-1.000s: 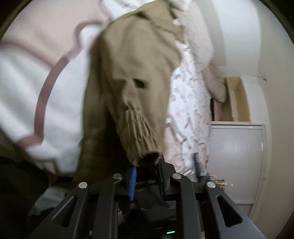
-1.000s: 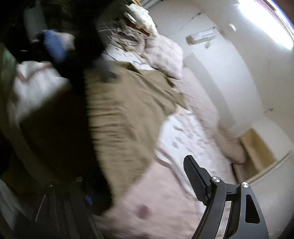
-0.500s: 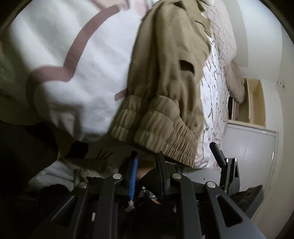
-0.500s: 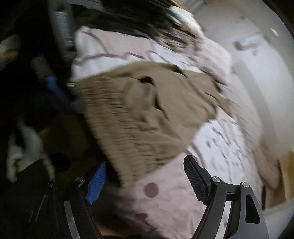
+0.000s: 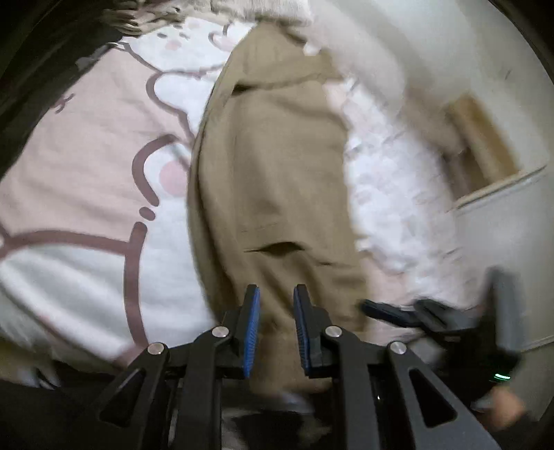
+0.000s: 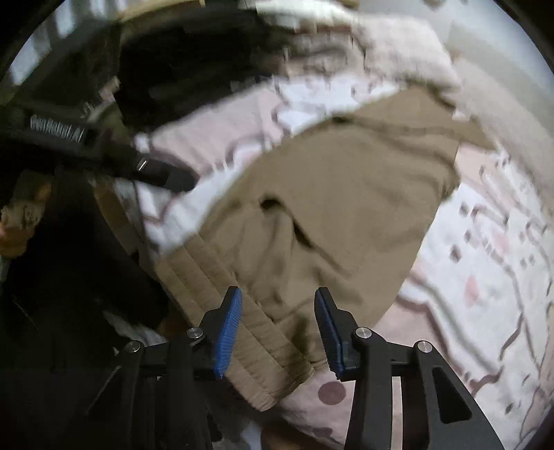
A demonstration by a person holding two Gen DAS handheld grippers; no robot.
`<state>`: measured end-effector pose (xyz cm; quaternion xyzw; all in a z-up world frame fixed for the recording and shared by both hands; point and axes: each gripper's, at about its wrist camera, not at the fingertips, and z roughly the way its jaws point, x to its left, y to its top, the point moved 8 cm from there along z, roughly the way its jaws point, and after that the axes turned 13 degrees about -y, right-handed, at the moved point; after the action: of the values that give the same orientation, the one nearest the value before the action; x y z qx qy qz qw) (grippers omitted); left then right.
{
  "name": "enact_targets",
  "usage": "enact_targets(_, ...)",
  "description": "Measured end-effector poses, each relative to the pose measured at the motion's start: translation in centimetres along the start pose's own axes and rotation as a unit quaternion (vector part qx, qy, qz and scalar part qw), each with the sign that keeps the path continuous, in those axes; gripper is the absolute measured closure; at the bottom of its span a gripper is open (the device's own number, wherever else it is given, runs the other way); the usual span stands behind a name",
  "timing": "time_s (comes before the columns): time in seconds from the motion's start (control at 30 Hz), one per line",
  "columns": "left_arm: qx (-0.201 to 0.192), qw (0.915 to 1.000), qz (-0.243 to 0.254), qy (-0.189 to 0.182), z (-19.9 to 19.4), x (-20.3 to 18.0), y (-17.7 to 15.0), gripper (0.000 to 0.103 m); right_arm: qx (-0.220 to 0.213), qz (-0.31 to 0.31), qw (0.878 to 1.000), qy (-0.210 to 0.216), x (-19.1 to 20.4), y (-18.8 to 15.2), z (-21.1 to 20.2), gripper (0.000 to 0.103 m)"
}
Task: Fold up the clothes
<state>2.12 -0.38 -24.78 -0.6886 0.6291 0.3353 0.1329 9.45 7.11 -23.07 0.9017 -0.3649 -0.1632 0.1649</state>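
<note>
Left wrist view showed the left gripper (image 5: pixel 276 304) with its blue-padded jaws slightly apart and nothing clamped between them, positioned over the near end of the khaki trousers (image 5: pixel 277 180). These trousers lay lengthwise on the pink and white cartoon-print bedspread (image 5: pixel 86 180), running away from the camera toward a fluffy pale pillow (image 5: pixel 263 8). The right gripper (image 5: pixel 398 313) appeared blurred at the lower right, beside the trousers' edge. Right wrist view showed the right gripper (image 6: pixel 278 320) with jaws wide apart, straddling the ribbed elastic waistband (image 6: pixel 228 308) without gripping it. The trousers (image 6: pixel 346 207) lay spread across the bedspread (image 6: pixel 484 277)
</note>
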Motion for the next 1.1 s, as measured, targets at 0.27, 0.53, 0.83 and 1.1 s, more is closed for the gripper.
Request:
enact_targets(0.27,0.008,0.9999,0.001,-0.014,-2.8,-0.2,3.6,0.083,0.003,0.138,0.989,0.050,-8.1,2.8,-2.6,0.059)
enact_targets(0.53,-0.029,0.9837,0.175,0.029,-4.9,-4.3,18.2,0.083,-0.023,0.343,0.936,0.073,-28.2,13.4,-0.4,0.059)
enact_targets(0.83,0.010,0.9669,0.255,-0.008,5.2,-3.1,27.5,0.083,-0.027,0.546,0.826,0.139,-45.0,21.2,12.9,0.059)
enact_targets(1.1,0.064,0.9647,0.250,-0.052,13.5,-1.2,28.1,0.083,-0.018,0.665,0.727,0.172,-54.3,22.9,27.0,0.059)
